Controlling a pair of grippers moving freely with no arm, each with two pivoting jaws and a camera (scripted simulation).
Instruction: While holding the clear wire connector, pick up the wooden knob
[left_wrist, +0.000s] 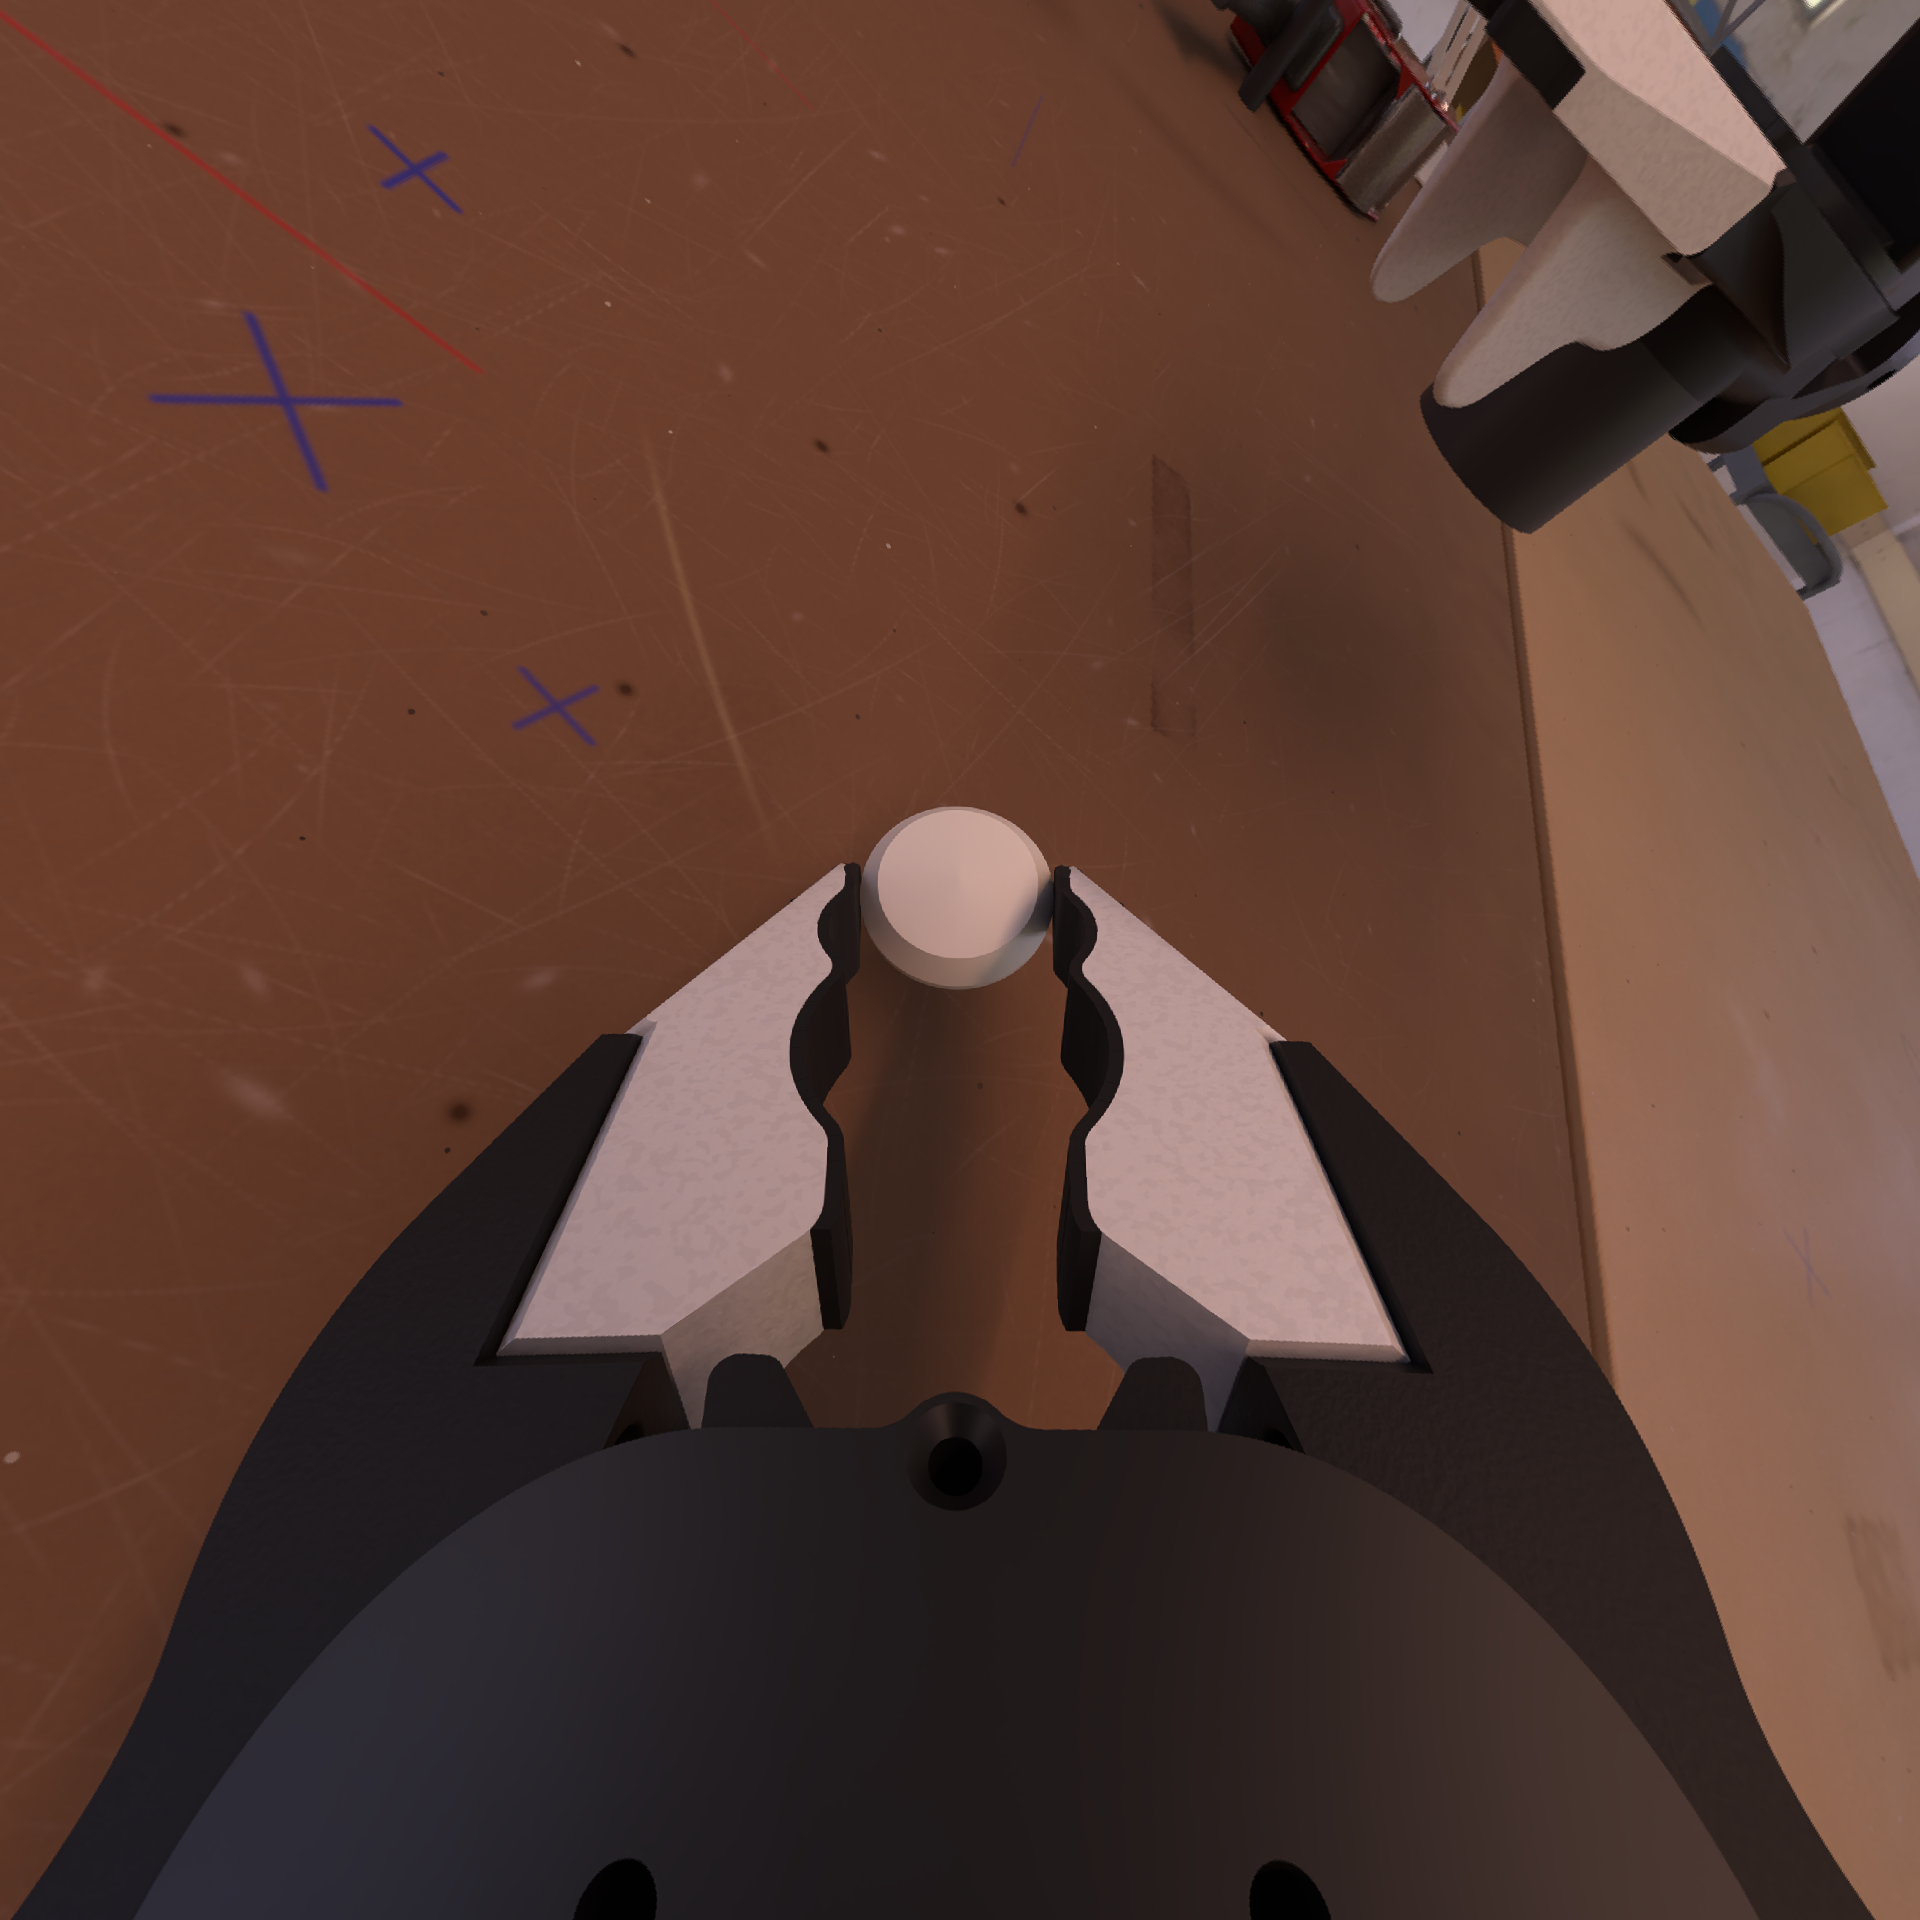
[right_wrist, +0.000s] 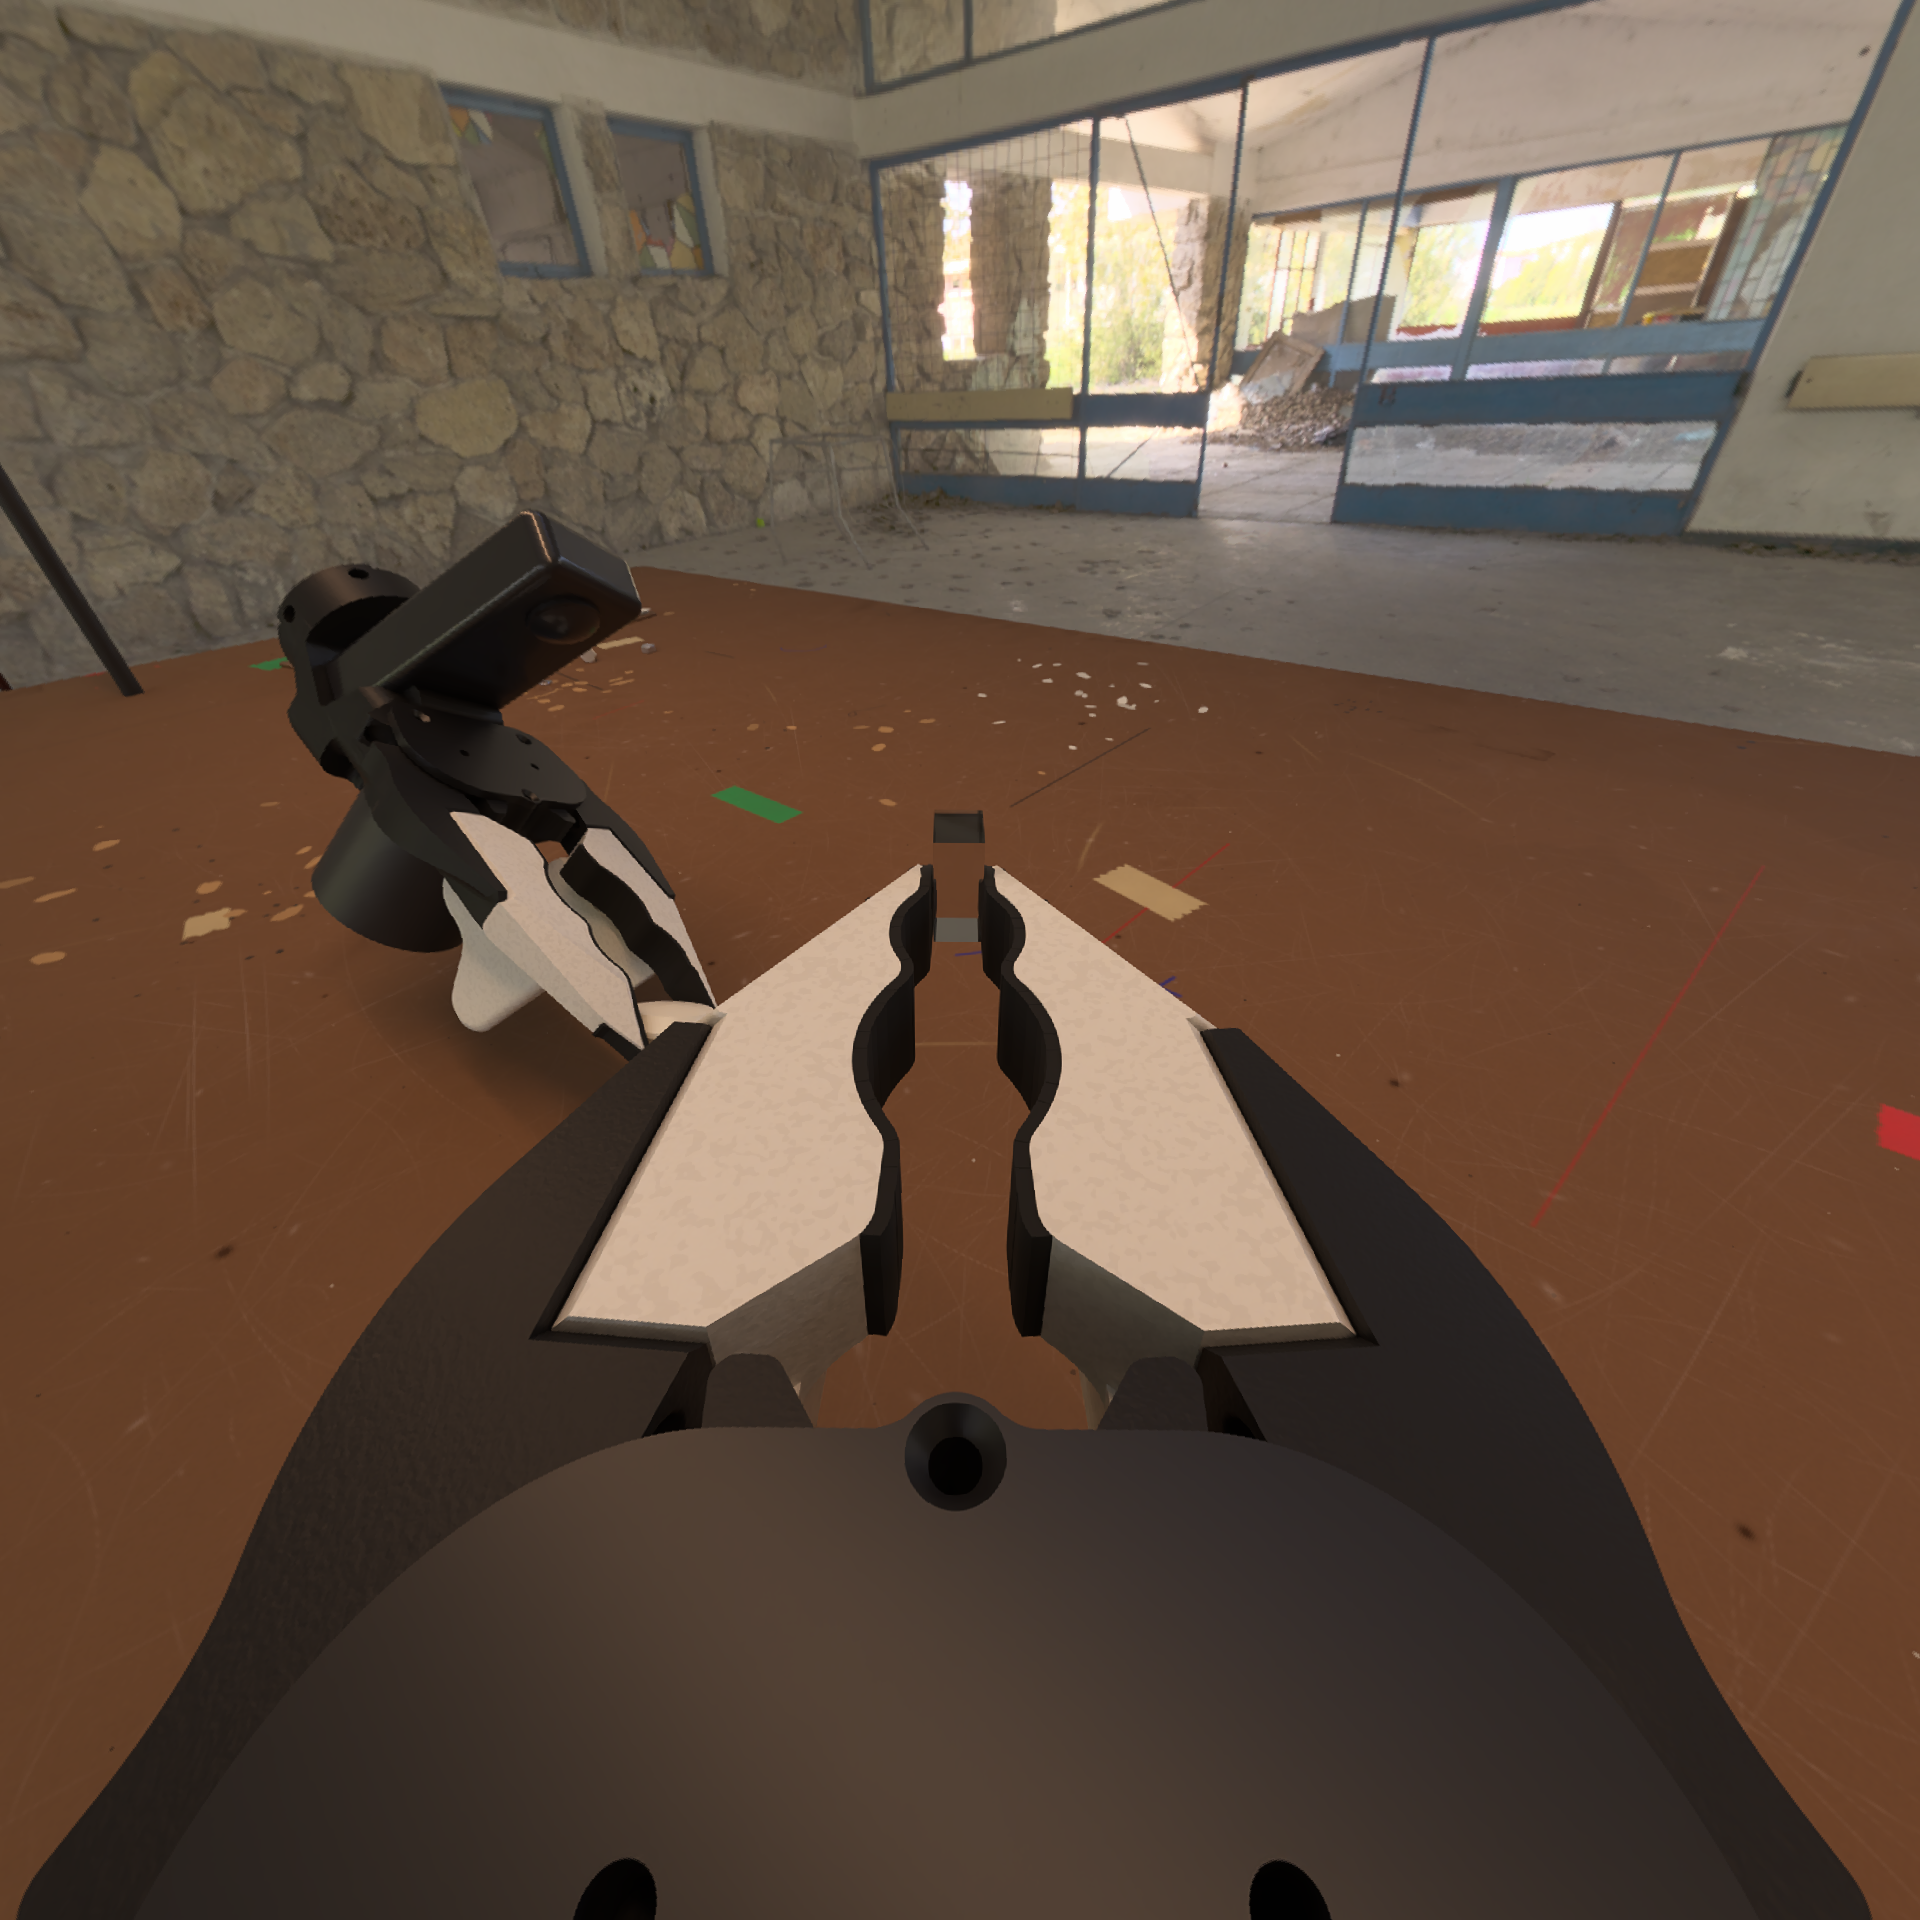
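Wooden knob (left_wrist: 957, 899) pinched between left gripper (left_wrist: 957, 914) fingers above the brown counter (left_wrist: 623, 571).
Right gripper (right_wrist: 957, 904) fingers clamp the clear wire connector (right_wrist: 957, 868) at their tips.

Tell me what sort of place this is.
Likely a derelict hall used as a workspace: a rough stone wall, glazed blue-framed doors with rubble beyond, and a scratched brown tabletop under the tongs.

Scratched brown table (left_wrist: 727, 520) with blue crosses (left_wrist: 278, 400).
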